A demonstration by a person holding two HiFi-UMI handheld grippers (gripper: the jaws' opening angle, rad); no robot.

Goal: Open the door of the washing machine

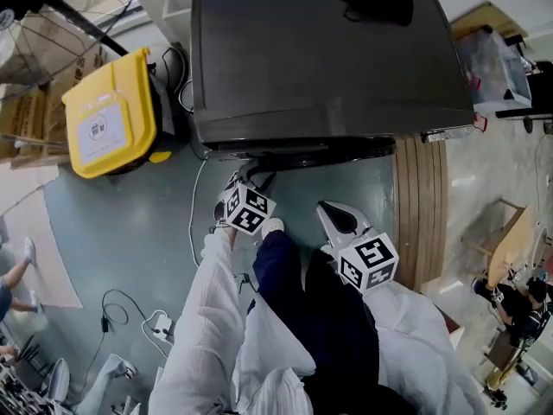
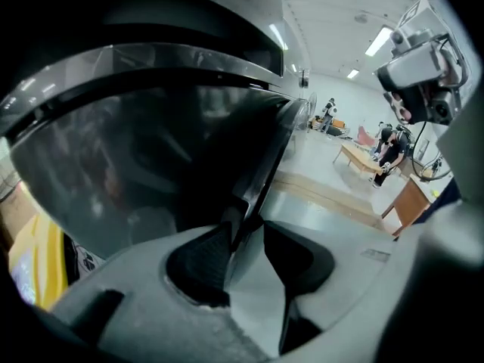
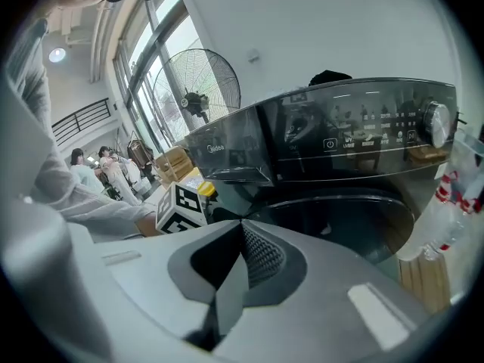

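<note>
Black Midea-marked washing machine: its round glass door sits at the front, closed. Left gripper pinches the door's rim; right gripper hovers nearby, jaws together, empty.

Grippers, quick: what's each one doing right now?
Left gripper: closed on the edge of the washing machine door.
Right gripper: closed, holding nothing.
</note>
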